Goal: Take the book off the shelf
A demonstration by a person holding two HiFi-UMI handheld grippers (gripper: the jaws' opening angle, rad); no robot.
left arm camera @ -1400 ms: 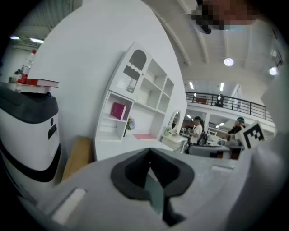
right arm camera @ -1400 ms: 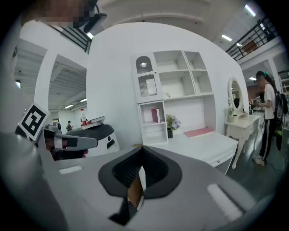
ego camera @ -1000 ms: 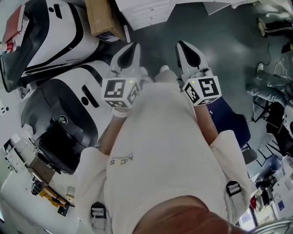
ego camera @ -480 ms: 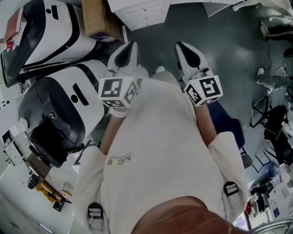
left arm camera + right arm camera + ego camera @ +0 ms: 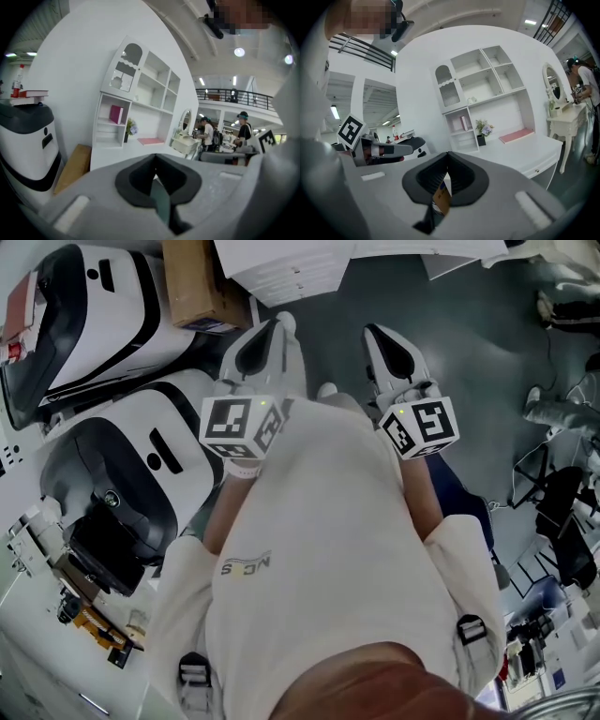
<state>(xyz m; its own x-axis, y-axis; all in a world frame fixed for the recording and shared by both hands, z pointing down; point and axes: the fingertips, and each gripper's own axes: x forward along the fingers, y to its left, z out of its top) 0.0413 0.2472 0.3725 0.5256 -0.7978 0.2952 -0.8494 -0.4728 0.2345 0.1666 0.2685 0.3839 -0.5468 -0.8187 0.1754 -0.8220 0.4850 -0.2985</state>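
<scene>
A magenta book [image 5: 116, 114] stands upright in a lower compartment of the white shelf unit [image 5: 140, 89]. In the right gripper view the same book [image 5: 463, 123] shows far off in the shelf unit [image 5: 476, 89]. I hold both grippers in front of the chest, well short of the shelf. My left gripper [image 5: 272, 332] is shut with nothing in it, as its own view shows [image 5: 154, 176]. My right gripper [image 5: 380, 334] is shut and empty too [image 5: 446, 172]. It also sees the left gripper [image 5: 384, 150] beside it.
A flat pink book [image 5: 150, 140] and a flower pot [image 5: 130, 127] sit on the white desk [image 5: 534, 150]. A cardboard box [image 5: 197, 287] leans by the desk. Large white-and-black machine shells [image 5: 122, 456] stand at my left. People [image 5: 206, 133] stand by a mirrored dresser [image 5: 186, 140].
Both grippers stay shut and side by side before the chest. The view has drifted slightly, and the desk and box sit a little closer to the left gripper's tips.
</scene>
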